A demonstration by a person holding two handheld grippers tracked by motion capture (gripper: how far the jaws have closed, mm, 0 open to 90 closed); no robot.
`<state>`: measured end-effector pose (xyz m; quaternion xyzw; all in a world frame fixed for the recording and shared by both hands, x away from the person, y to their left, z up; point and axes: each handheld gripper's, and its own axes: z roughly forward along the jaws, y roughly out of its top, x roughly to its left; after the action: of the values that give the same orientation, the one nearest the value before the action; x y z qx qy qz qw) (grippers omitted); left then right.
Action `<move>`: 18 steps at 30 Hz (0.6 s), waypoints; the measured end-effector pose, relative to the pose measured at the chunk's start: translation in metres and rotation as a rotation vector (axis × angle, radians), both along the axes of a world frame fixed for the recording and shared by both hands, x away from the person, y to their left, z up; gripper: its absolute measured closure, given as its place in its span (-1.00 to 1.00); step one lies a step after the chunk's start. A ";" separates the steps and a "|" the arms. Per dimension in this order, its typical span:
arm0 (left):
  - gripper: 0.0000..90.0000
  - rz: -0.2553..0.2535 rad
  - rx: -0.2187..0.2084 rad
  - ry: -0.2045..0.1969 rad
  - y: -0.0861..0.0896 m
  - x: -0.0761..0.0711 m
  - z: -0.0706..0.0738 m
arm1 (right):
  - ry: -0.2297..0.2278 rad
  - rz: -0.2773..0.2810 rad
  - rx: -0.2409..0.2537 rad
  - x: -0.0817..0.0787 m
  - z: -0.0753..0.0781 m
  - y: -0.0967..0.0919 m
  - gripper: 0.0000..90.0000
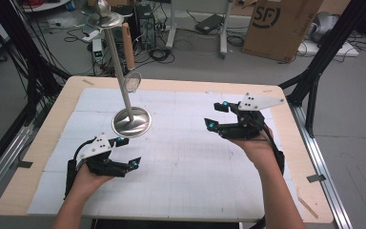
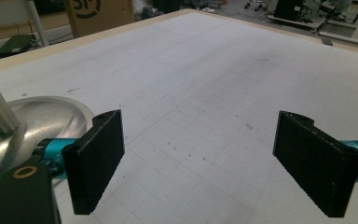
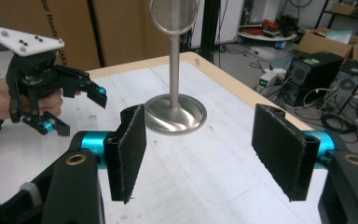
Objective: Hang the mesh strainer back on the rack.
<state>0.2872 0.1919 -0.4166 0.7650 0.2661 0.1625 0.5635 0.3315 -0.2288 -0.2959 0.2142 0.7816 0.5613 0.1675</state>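
Observation:
A tall steel stand rises from a round base (image 1: 132, 122) on the white mat, left of centre; its pole (image 1: 119, 67) leans toward the camera and carries a small clear disc (image 1: 132, 81). My left gripper (image 1: 127, 151) hovers just in front of the base, open, with nothing between its pads (image 2: 98, 156). The base (image 2: 42, 126) shows at the left of the left gripper view. My right gripper (image 1: 216, 115) is held up at the right of the mat, open and empty, aimed at the stand (image 3: 175, 112). In the right gripper view the left gripper (image 3: 70, 105) is at upper left.
A wooden table (image 1: 290, 143) carries the white gridded mat (image 1: 181, 157). Behind the table are a cardboard box (image 1: 279, 26), cables and computer gear on the floor. Black frame legs (image 1: 319, 62) stand at the right and left sides.

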 end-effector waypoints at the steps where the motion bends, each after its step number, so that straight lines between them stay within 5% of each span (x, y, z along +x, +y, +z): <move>1: -0.62 0.001 0.001 0.000 0.000 0.000 0.000 | -0.003 -0.005 0.001 -0.001 -0.003 -0.002 -0.25; 18: -0.62 -0.004 0.008 0.005 -0.002 -0.001 -0.002 | 0.019 -0.081 0.001 -0.030 -0.062 -0.033 -0.34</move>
<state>0.2863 0.1898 -0.4190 0.7682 0.2652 0.1605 0.5602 0.3019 -0.2615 -0.3580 0.2510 0.7737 0.5523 0.1825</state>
